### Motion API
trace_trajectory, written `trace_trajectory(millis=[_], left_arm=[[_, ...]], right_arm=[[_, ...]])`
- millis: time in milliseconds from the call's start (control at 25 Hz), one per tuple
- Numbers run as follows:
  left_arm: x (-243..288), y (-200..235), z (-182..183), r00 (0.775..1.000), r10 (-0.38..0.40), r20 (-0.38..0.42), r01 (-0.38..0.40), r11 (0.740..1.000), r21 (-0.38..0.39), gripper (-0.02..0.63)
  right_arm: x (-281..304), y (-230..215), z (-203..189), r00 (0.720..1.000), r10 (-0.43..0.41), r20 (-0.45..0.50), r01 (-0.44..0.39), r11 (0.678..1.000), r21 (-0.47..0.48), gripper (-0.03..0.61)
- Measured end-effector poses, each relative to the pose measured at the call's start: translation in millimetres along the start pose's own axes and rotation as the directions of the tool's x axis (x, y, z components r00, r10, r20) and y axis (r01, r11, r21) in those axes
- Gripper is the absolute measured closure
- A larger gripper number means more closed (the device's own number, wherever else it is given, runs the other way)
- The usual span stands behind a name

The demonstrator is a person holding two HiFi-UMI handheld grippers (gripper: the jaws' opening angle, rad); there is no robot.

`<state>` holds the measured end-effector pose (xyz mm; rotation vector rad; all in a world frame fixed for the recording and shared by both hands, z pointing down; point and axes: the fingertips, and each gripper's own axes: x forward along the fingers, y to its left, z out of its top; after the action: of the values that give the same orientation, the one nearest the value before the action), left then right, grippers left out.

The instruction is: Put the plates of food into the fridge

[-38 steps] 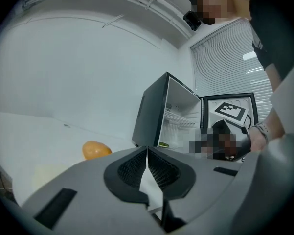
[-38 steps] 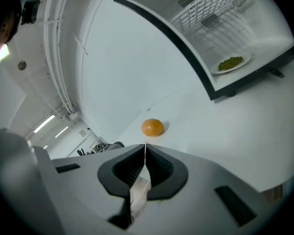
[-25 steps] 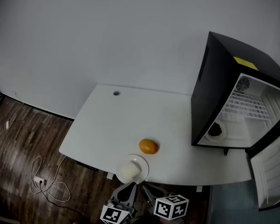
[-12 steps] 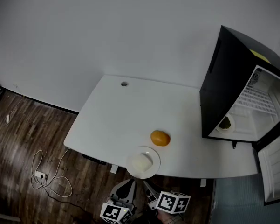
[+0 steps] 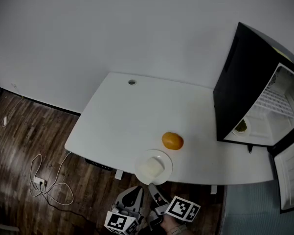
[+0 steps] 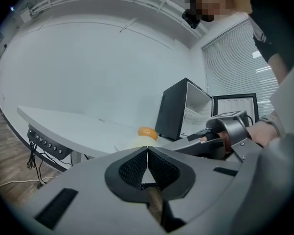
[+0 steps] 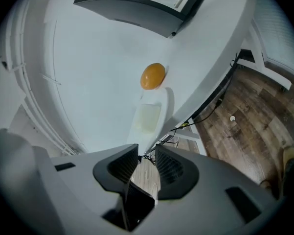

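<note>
Ready for the pickup, the right gripper [image 7: 147, 153], jaws just opening slightly and empty, hovers before the plate [image 5: 167, 159] left of the fridge [image 5: 239, 82] and must straddle its rim, while the left gripper [image 6: 147, 152] sits closed, empty.

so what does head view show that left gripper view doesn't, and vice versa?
Head view only: the small plate of dark food inside the open black fridge, and the round cable hole in the white table.
Left gripper view only: a close look at the left claw, jaws shut on nothing, the window blinds, and the button panel under the table edge.
Both: the round orange fruit, the white plate carrying a pale block, the fridge, the table.
</note>
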<state>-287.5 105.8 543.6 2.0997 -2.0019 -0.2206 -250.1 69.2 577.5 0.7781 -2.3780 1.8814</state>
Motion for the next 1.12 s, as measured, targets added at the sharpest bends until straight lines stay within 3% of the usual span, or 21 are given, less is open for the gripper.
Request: trace_trajectory(millis=[480, 1120], left_arm=[[3, 6, -4, 1.000, 0.006, -0.022, -0.006, 1.000, -0.002, 0.604], [-2, 15, -10, 1.000, 0.002, -0.027, -0.003, 1.000, -0.009, 0.604]], right_arm=[[17, -7, 3, 0.996, -0.054, 0.071, 0.049, 0.996, 0.080, 0.491], [19, -8, 7, 0.989, -0.003, 0.145, -0.024, 0.983, 0.182, 0.535]])
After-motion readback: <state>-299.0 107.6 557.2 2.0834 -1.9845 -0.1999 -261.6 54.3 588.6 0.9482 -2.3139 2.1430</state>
